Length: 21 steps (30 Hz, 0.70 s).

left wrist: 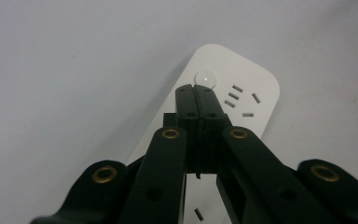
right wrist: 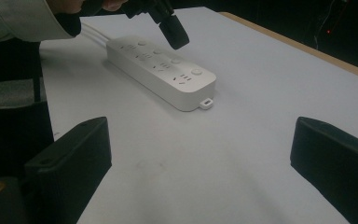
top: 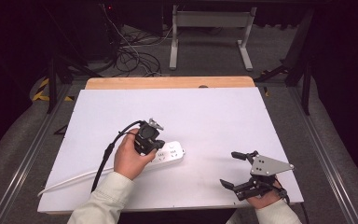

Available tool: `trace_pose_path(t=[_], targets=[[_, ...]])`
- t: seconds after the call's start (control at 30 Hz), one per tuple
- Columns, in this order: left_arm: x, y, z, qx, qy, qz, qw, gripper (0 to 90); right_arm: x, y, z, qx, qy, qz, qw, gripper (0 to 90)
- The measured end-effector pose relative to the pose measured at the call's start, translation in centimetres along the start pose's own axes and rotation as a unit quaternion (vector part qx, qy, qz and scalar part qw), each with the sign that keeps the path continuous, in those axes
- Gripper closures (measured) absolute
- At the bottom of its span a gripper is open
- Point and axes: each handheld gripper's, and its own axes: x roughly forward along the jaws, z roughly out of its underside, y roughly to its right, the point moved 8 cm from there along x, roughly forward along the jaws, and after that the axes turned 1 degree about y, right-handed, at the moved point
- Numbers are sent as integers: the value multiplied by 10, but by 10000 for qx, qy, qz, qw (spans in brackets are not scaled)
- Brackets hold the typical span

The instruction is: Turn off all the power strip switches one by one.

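Note:
A white power strip (top: pixel 173 152) lies flat on the white table sheet (top: pixel 205 116), and its white cord (top: pixel 70 179) runs off to the front left. My left gripper (top: pixel 154 148) points down over the strip with its jaws shut and nothing between them. In the left gripper view its tips (left wrist: pixel 196 88) sit just short of the round button (left wrist: pixel 205 78) at the strip's end (left wrist: pixel 242 88). The right gripper view shows that gripper (right wrist: pixel 175 32) hovering slightly above the strip (right wrist: pixel 163 70). My right gripper (top: pixel 228 169) rests open near the front right, aimed at the strip, with its jaws (right wrist: pixel 200 135) wide apart.
A wooden table edge (top: pixel 168 82) shows beyond the sheet. On the floor behind are a white-legged stand (top: pixel 209 28) and tangled cables (top: pixel 130 56). A black cable (top: pixel 105 158) trails from the left gripper across the sheet's front left.

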Motion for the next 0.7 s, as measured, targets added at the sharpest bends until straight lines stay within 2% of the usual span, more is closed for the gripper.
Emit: trace_pose_path(t=[0.23, 0.7], targets=[[7, -5, 3, -27, -96, -78, 9999, 900, 0, 0, 0, 6, -8, -1, 10000, 58], [13, -7, 7, -44, -217, -97, 9997, 900, 0, 0, 0, 14, -8, -3, 10000, 57]])
